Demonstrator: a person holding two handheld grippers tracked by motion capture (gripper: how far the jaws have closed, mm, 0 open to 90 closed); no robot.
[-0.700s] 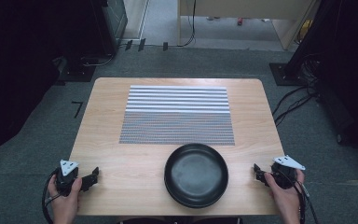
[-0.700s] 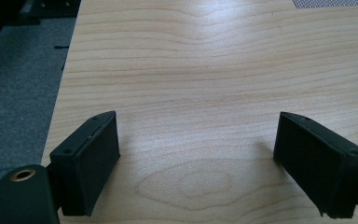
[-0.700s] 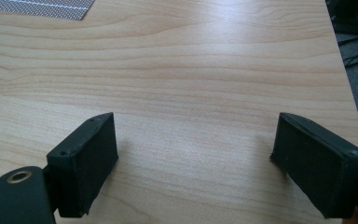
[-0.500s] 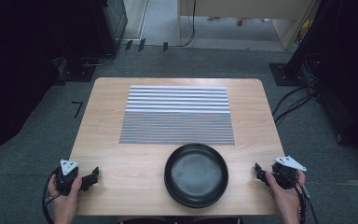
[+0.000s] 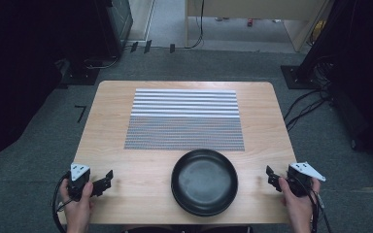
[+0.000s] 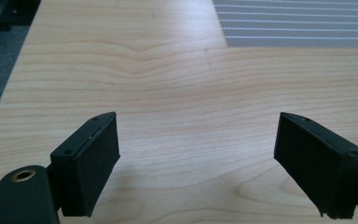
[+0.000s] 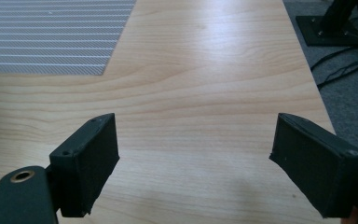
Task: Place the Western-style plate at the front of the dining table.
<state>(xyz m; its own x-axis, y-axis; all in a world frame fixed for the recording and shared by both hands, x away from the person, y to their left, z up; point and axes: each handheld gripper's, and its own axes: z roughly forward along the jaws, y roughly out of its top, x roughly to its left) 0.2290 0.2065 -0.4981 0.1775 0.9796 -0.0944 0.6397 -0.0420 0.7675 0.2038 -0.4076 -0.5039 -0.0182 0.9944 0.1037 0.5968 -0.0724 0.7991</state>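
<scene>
A black round plate (image 5: 204,181) lies on the wooden table (image 5: 150,165) near its front edge, just in front of a striped grey-and-white mat (image 5: 184,119). My left gripper (image 5: 108,180) rests at the table's front left corner, held by a hand, its jaws wide apart over bare wood (image 6: 196,154). At the front right edge, my right gripper (image 5: 271,176) is likewise open, nothing between its jaws (image 7: 193,158). Both grippers stand apart from the plate, one on each side.
The mat's corner (image 6: 298,23) shows in the left gripper view, and the mat's other near corner (image 7: 51,37) in the right gripper view. Grey carpet surrounds the table. Cables and a stand base (image 5: 301,77) lie at the right; dark equipment (image 5: 102,29) stands at the back left.
</scene>
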